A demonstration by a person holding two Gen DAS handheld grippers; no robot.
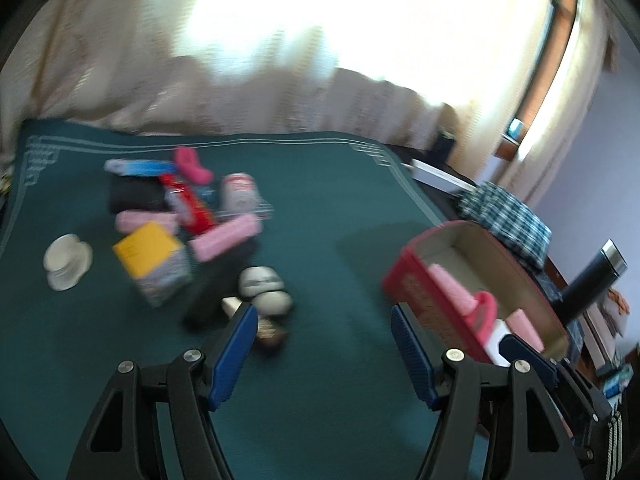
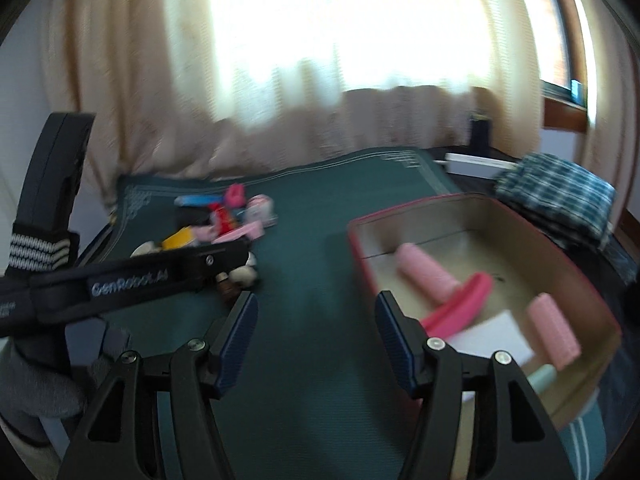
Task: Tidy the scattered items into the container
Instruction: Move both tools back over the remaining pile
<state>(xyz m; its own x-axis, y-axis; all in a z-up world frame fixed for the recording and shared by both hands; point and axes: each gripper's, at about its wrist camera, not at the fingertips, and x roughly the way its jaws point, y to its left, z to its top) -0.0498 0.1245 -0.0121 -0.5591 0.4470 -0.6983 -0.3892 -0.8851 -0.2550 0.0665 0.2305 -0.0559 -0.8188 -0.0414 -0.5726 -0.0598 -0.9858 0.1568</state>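
Red-walled container (image 2: 472,216), tan inside, pink rollers (image 2: 428,276) within.

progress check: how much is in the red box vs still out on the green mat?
Done: the red cardboard box holds two pink foam rollers, a pink curved clip and a white card.

In hand: nothing. The left gripper and right gripper are both open and empty.

Left: most of the pile on the green mat, including a yellow-topped carton, red packet and white cup.
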